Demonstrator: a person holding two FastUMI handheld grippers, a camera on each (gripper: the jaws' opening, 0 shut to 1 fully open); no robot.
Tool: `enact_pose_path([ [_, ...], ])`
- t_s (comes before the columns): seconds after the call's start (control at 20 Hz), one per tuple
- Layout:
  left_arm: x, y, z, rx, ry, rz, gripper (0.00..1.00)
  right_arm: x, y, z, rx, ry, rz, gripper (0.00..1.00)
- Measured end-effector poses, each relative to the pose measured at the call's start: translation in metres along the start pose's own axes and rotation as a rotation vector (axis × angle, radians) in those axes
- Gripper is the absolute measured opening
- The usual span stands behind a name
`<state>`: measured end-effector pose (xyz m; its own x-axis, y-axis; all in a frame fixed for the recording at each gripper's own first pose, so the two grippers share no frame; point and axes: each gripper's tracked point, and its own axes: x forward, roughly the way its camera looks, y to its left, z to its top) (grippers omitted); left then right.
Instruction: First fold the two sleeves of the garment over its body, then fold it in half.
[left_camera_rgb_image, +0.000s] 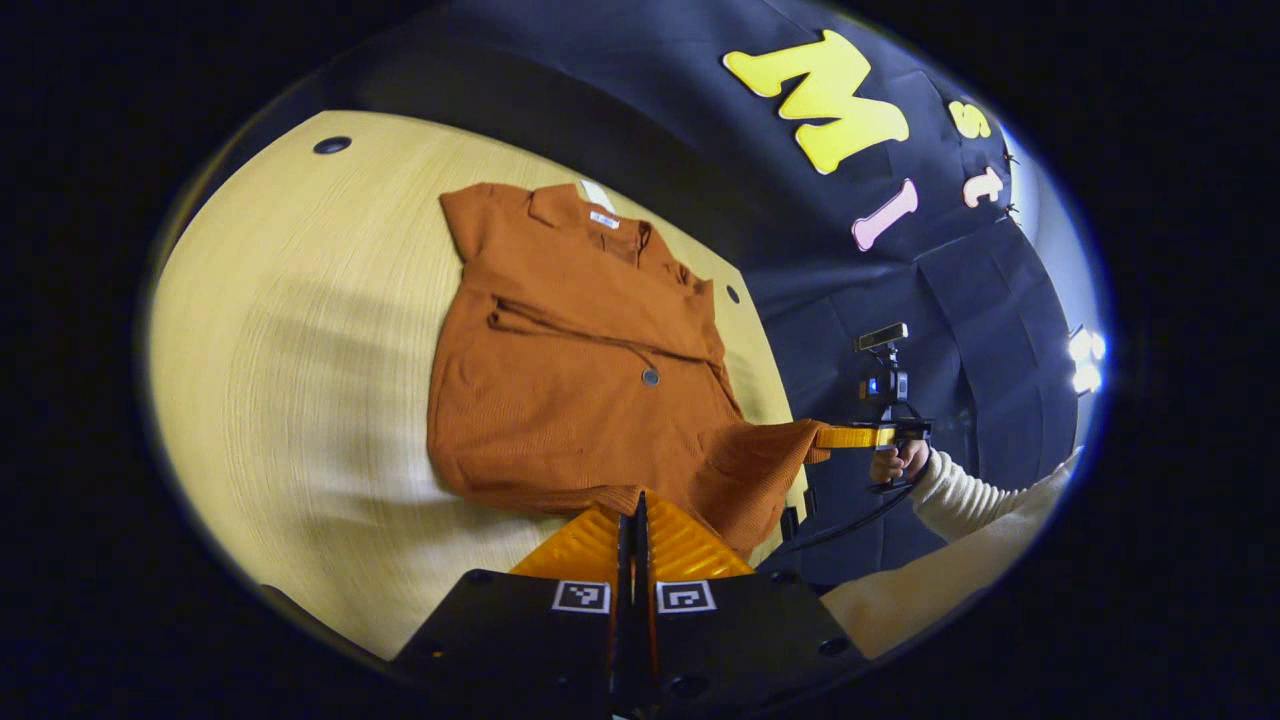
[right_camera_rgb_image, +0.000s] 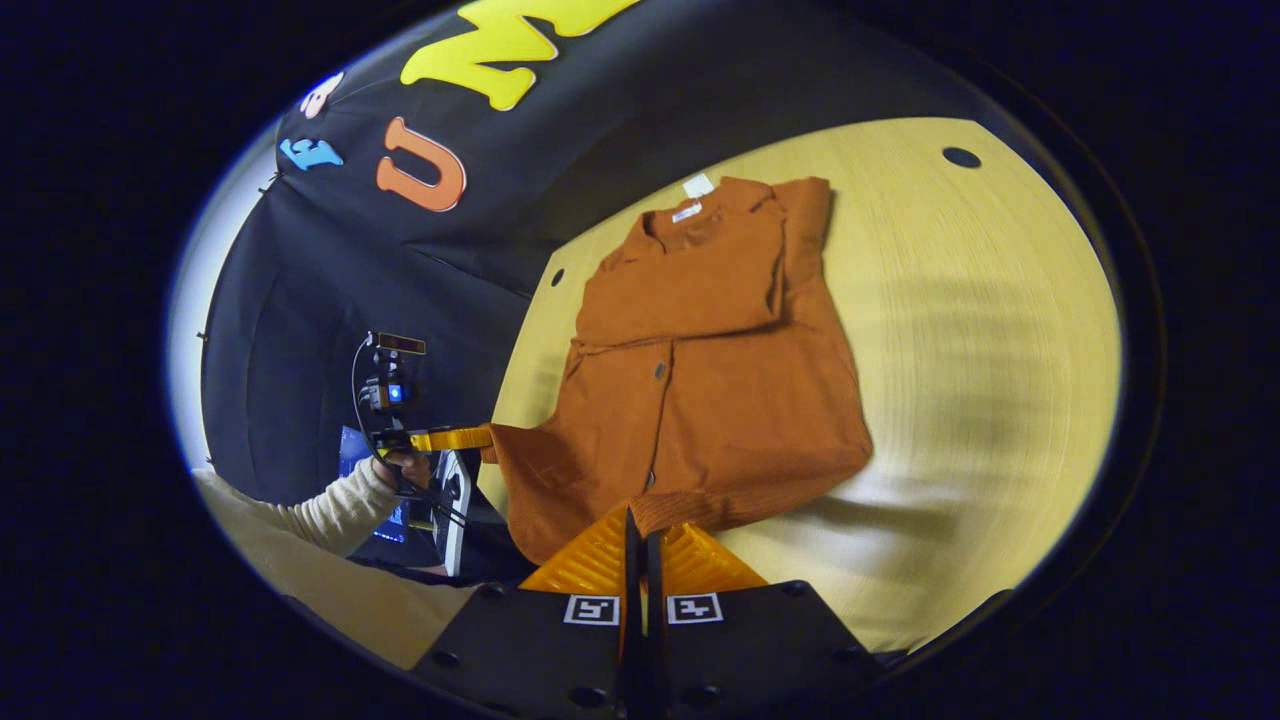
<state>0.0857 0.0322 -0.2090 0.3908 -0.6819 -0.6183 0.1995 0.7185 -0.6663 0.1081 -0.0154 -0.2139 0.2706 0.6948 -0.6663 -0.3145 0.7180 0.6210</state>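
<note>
Garment (left_camera_rgb_image: 580, 370), a rust-orange buttoned shirt, lies on the pale wooden table (left_camera_rgb_image: 300, 380) with its collar toward the booth's black wall and its hem toward the person. Both sleeves are already folded across the body: in the right gripper view the garment (right_camera_rgb_image: 700, 390) shows a horizontal sleeve edge crossing the chest above the button placket. A white label (left_camera_rgb_image: 597, 195) sits at the collar.

In the left gripper view, the left gripper (left_camera_rgb_image: 638, 515) has its fingers pressed together on the garment's hem, at the corner nearest that camera. Beyond the garment, off the table's edge, the right gripper (left_camera_rgb_image: 850, 437) pinches the opposite hem corner and holds it lifted above the table, so the cloth drapes from it; a hand (left_camera_rgb_image: 893, 463) in a cream ribbed sleeve (left_camera_rgb_image: 960, 492) grips its handle.

In the right gripper view, the right gripper (right_camera_rgb_image: 638, 525) is likewise closed on the hem edge just before it, and the left gripper (right_camera_rgb_image: 455, 438), seen beside the garment, pinches the other raised corner.
</note>
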Motion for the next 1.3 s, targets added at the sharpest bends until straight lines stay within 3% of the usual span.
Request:
enact_pose_path([
  [0.4, 0.028, 0.002, 0.13, 0.016, -0.132, 0.017, 0.03, 0.024, 0.005, 0.12, -0.068, -0.091, 0.01, 0.03],
  [0.7, 0.068, 0.029, 0.216, -0.012, -0.222, 0.076, 0.03, 0.053, -0.03, 0.21, -0.053, -0.197, -0.004, 0.02],
  [0.85, 0.096, 0.055, 0.246, -0.019, -0.243, 0.12, 0.03, 0.069, -0.056, 0.248, -0.009, -0.267, -0.016, 0.02],
  [1.05, 0.12, 0.115, 0.284, -0.11, -0.292, 0.213, 0.03, 0.089, -0.107, 0.295, 0.089, -0.38, -0.048, 0.02],
  [1.15, 0.132, 0.143, 0.284, -0.134, -0.275, 0.262, 0.02, 0.101, -0.134, 0.3, 0.171, -0.394, -0.079, 0.02],
  [1.3, 0.143, 0.151, 0.277, -0.143, -0.247, 0.283, 0.03, 0.103, -0.153, 0.292, 0.272, -0.402, -0.092, 0.02],
])
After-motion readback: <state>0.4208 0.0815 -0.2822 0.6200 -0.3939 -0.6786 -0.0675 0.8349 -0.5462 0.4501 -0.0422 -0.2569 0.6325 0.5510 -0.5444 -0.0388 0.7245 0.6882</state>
